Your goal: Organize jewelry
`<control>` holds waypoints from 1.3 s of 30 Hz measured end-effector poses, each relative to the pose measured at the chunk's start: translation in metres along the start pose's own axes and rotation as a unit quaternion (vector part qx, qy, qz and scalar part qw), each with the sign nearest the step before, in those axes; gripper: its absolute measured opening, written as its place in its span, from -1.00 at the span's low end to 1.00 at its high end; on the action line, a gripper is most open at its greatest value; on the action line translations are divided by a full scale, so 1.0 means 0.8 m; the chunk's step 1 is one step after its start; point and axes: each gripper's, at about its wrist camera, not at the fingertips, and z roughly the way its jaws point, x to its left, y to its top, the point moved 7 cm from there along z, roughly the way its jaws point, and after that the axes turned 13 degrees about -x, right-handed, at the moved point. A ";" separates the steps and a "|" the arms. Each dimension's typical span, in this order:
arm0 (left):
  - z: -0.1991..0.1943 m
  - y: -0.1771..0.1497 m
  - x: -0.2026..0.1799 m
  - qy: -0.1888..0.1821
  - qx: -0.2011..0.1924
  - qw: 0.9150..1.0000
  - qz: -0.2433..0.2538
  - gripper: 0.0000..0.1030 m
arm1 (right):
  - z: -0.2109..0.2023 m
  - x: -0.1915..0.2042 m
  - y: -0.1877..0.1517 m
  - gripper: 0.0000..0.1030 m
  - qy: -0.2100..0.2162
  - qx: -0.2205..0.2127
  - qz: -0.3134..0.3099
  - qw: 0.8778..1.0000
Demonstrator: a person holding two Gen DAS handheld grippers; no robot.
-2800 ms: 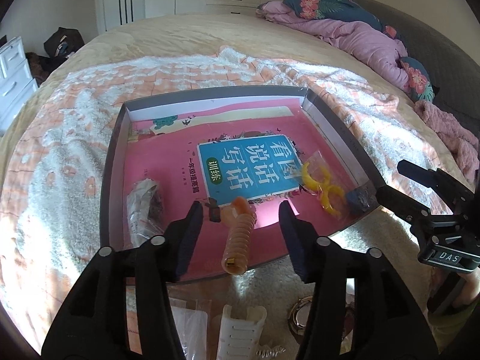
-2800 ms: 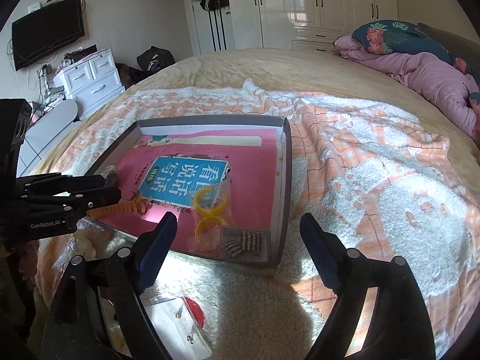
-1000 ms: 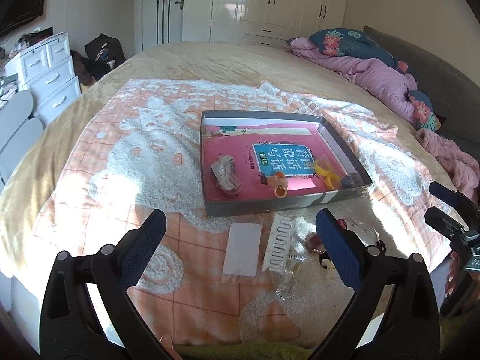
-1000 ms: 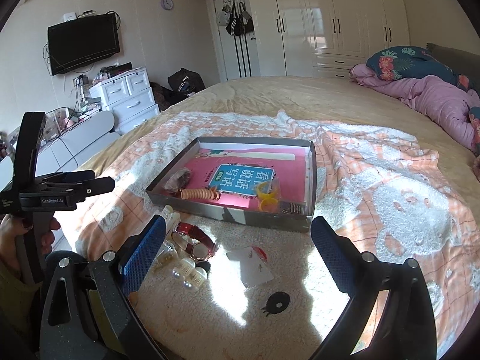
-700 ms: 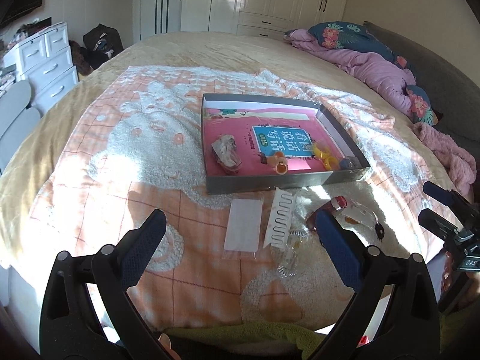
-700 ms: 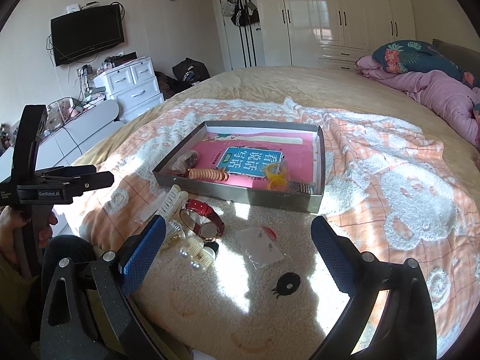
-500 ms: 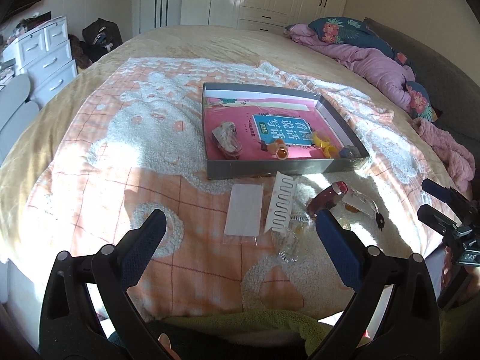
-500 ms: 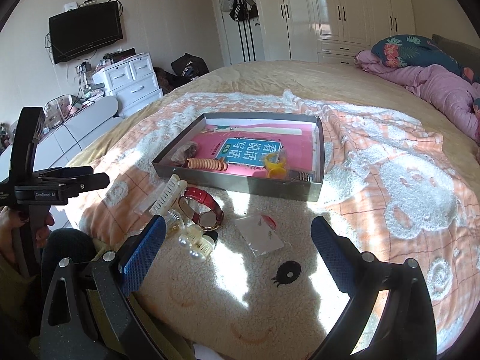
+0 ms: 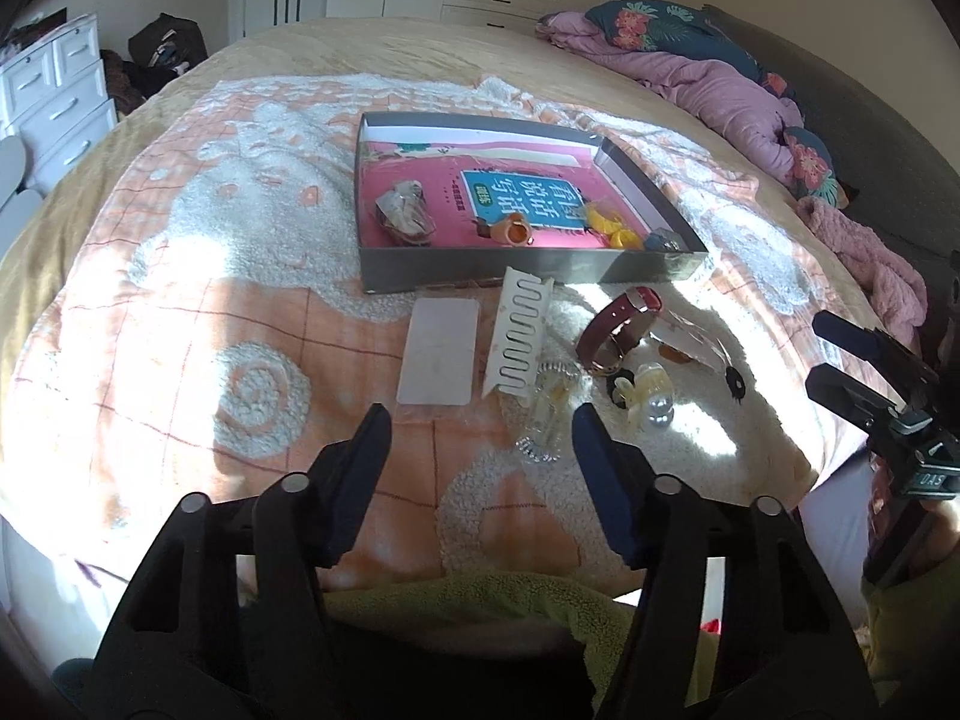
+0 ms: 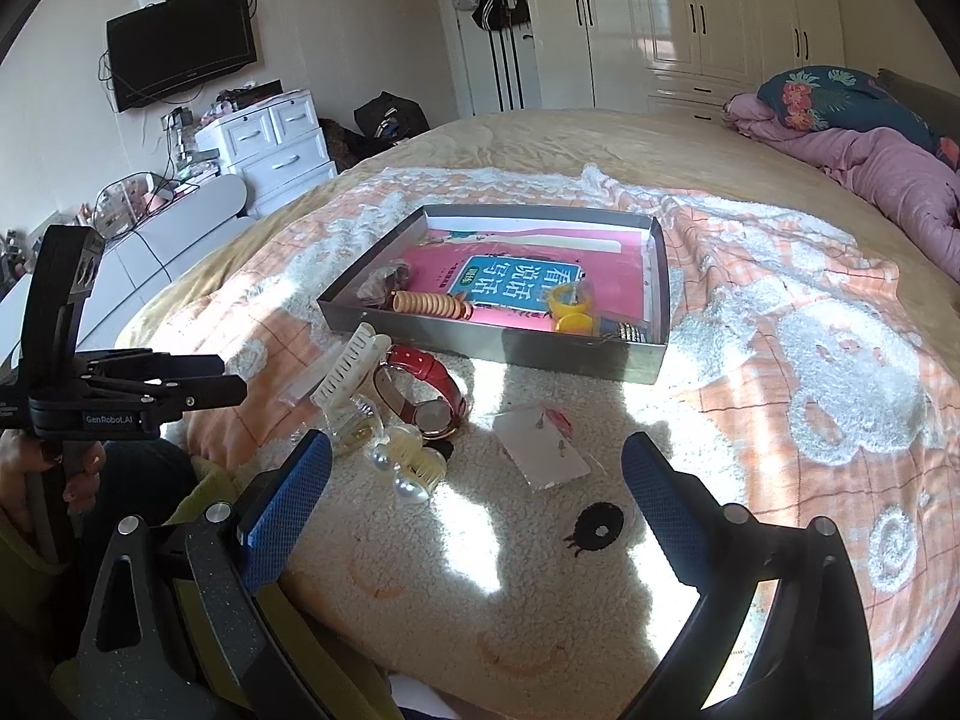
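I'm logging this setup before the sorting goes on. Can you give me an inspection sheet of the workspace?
Surface: bed with a peach and white blanket, sunlit patches.
Job's things: grey tray holding a coiled bracelet, yellow rings and a bagged item; outside it, a red watch, white comb clip, pearl clip and an earring card.
Clutter: flat packet beside the clip.
Grippers: left gripper and right gripper open, empty, short of the items.
Cables: wires hang below the wall TV.
Surroundings: wardrobes, white drawers, pink quilt.
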 end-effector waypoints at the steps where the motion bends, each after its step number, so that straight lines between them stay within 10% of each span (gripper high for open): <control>1: 0.002 -0.004 -0.004 -0.008 0.006 1.000 -0.001 -0.17 | 0.002 -0.001 0.000 0.87 0.000 0.001 -0.001 1.000; 11: 0.030 -0.027 -0.033 -0.051 0.049 0.997 0.000 -0.48 | 0.041 0.000 -0.003 0.80 0.007 0.024 -0.029 0.999; 30: 0.088 -0.025 -0.032 -0.037 0.091 0.995 -0.016 -0.17 | 0.128 0.016 -0.012 -0.08 0.061 0.082 -0.066 0.993; 39: 0.107 -0.025 -0.035 -0.037 0.100 0.994 -0.010 -0.39 | 0.150 0.024 -0.013 -0.69 0.084 0.078 -0.063 0.991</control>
